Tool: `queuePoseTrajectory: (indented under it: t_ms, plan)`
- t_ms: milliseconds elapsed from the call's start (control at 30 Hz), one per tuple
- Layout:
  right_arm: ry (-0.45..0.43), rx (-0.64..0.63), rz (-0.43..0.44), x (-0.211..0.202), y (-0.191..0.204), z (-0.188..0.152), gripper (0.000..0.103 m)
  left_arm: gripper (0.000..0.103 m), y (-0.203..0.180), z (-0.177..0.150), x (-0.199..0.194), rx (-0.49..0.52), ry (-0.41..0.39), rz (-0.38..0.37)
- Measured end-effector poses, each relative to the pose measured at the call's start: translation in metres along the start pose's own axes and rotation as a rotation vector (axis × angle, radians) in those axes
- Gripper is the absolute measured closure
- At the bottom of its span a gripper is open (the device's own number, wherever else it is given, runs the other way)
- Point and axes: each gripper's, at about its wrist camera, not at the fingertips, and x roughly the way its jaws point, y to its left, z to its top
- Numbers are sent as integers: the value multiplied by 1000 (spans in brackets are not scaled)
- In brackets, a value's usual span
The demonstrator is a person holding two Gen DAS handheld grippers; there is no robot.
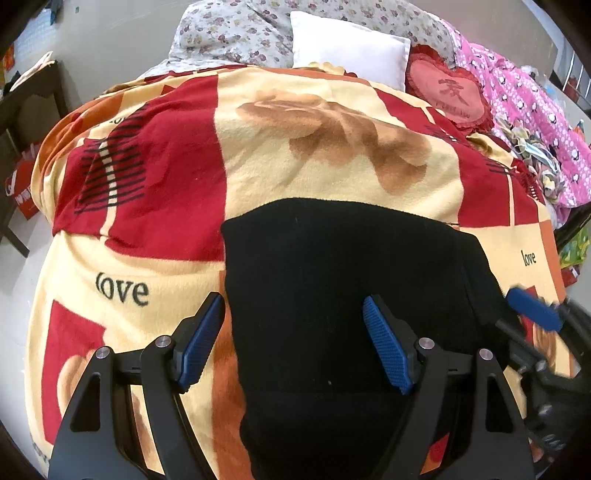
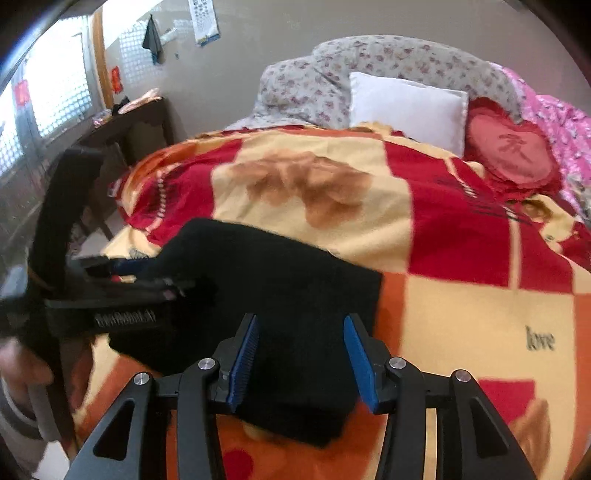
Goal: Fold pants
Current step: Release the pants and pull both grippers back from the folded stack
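Note:
Black pants lie folded flat on a red, cream and orange blanket on a bed. My left gripper is open above the pants' left edge, one blue pad over the blanket and one over the pants. My right gripper is open above the near right corner of the pants. Neither holds cloth. The right gripper shows at the right edge of the left wrist view; the left gripper shows, blurred, at the left of the right wrist view.
A white pillow, a floral quilt and a red heart cushion lie at the head of the bed. A pink blanket is on the right. A dark table stands left of the bed, by a window.

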Motion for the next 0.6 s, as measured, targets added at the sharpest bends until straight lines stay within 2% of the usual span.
queuePoseTrajectory:
  t_ms: [33,100,200,300,600]
  plan:
    - [18,10,4,6,0,-5,56,24,-1,-2,-1,-1,-3,2]
    - [-12,10,-16,9,1,-9,54,24,-2,-4,-4,-3,-11,6]
    - [-11,8,-22,5,2,-8,54,24,-4,-10,-11,0,-21,22]
    - [-46,45,9,-13,1,-8,54,25,-6,-17,-23,4,-46,47]
    - [-117,86,-7,-50,13,-7,54,25,-10,-43,-66,24,-134,130]
